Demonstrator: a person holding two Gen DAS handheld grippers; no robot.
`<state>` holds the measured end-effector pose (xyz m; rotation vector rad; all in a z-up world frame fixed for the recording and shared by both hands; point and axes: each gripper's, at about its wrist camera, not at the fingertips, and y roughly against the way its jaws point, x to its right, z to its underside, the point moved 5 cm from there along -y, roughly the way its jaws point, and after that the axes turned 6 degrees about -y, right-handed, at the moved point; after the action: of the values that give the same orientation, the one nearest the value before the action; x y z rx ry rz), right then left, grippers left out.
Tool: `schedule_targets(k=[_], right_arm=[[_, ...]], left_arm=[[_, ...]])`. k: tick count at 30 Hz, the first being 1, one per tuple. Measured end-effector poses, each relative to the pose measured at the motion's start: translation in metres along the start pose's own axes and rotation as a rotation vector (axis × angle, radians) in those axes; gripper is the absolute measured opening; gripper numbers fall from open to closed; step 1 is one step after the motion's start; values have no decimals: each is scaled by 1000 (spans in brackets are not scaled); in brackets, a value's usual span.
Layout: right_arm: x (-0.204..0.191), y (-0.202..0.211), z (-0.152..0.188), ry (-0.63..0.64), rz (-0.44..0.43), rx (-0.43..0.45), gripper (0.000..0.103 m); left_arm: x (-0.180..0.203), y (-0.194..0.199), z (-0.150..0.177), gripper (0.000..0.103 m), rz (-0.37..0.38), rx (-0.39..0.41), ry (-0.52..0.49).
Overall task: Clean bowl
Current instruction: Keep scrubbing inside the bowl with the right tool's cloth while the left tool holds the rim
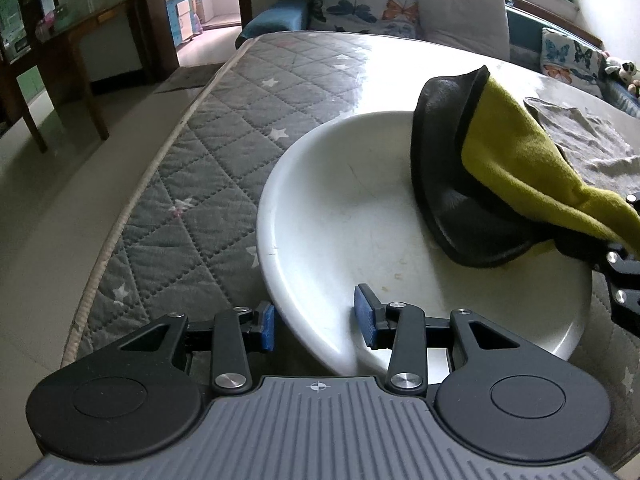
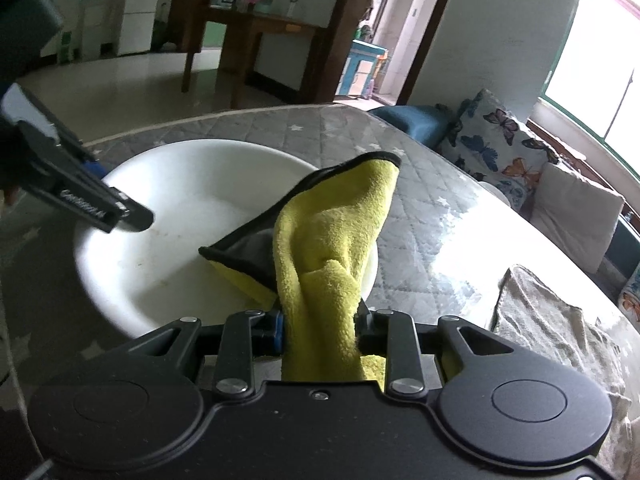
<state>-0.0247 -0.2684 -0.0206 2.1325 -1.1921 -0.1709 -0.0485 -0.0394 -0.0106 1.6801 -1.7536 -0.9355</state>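
A wide white bowl (image 1: 352, 208) sits on a table covered with a grey quilted star-print cloth (image 1: 224, 128). My left gripper (image 1: 316, 326) straddles the bowl's near rim, one blue pad outside the wall and one inside, shut on it. My right gripper (image 2: 320, 332) is shut on a yellow cloth with black edging (image 2: 332, 240). The cloth (image 1: 512, 148) drapes into the right side of the bowl (image 2: 168, 208) and touches its inner surface. In the right wrist view the left gripper (image 2: 120, 208) shows, blurred, at the bowl's left rim. Faint brownish marks show on the bowl's floor.
A crumpled grey rag (image 2: 552, 320) lies on the table right of the bowl. Behind the table runs a sofa with butterfly cushions (image 1: 372, 4). A wooden desk (image 1: 76, 36) and a doorway stand across the floor to the left.
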Motion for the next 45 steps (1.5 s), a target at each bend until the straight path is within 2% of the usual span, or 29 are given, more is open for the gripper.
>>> schedule_targets(k=[7, 16, 21, 26, 27, 32, 45], right_arm=[[-4, 1, -4, 2, -18, -2, 31], [-9, 1, -15, 3, -29, 21, 46], [-11, -5, -16, -23, -59, 6, 46], [-13, -12, -17, -54, -94, -15, 36], [-14, -13, -17, -60, -100, -19, 29], [-9, -20, -11, -79, -133, -51, 27], [-7, -44, -11, -137, -130, -62, 27]], left_arm=[[-3, -1, -5, 41, 0, -2, 2], [-1, -1, -8, 41, 0, -4, 1], [0, -1, -9, 41, 1, -4, 1], [0, 0, -10, 41, 4, -5, -5], [0, 0, -9, 41, 5, -5, -6], [-1, -2, -7, 41, 11, -7, -10], [3, -2, -3, 45, 11, -2, -22]])
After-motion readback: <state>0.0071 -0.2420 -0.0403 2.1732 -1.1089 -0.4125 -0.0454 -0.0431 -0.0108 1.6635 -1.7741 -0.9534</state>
